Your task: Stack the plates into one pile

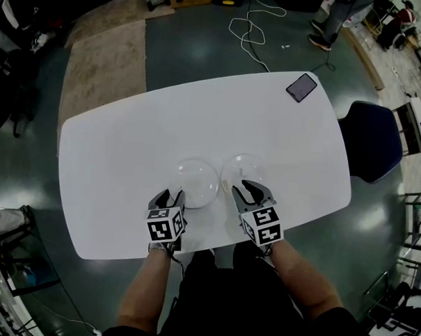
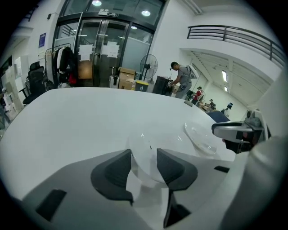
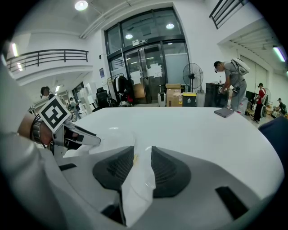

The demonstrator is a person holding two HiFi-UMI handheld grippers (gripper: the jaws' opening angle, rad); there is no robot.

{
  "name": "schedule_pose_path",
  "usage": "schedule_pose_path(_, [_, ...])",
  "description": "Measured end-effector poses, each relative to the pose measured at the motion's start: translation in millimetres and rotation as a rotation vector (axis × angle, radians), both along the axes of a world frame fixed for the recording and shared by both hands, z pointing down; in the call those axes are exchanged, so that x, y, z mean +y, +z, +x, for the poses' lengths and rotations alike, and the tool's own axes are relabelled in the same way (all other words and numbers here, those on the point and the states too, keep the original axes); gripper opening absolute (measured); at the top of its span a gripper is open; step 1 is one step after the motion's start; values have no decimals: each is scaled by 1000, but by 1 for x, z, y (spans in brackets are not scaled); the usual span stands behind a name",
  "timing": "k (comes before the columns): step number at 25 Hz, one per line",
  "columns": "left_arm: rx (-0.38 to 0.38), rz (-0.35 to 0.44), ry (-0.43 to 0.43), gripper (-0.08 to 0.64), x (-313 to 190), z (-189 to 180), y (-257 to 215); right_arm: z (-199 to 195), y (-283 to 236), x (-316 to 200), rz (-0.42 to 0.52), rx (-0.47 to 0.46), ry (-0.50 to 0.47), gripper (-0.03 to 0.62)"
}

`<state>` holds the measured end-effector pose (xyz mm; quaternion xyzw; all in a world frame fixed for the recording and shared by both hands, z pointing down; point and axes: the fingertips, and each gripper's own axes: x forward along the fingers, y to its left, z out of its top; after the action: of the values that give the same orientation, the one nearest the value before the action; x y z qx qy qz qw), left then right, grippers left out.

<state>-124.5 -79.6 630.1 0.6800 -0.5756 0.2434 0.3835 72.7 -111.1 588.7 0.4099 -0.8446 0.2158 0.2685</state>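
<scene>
Plates of clear material lie side by side on the white table (image 1: 127, 160), near its lower edge in the head view. The left plate (image 1: 194, 182) and the right plate (image 1: 242, 171) have rims so close that I cannot tell whether they touch.

The left gripper (image 1: 169, 199) reaches the lower rim of the left plate. In the left gripper view its jaws stand apart, with that rim (image 2: 145, 167) between them and a gap at each pad.

The right gripper (image 1: 250, 193) is clamped on the lower rim of the right plate. In the right gripper view the clear edge (image 3: 137, 188) is wedged tight between the two dark pads. Whether this plate is lifted off the table is not clear.

A dark phone (image 1: 302, 87) lies at the table's upper right corner. A blue chair (image 1: 370, 139) stands just beyond the right edge.
</scene>
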Motion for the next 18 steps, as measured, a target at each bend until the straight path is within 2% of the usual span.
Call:
schedule_pose_path(7, [-51,29,33,221,2,0,-7,0,-3,-1,5,-5,7,135])
schedule_pose_path(12, [-92,107,68,222,-6,5,-30,1,-9,-5,17,-12,10,135])
schedule_pose_path(18, [-96,205,173,222,-11,35,-60,6,-17,-7,37,-23,37,137])
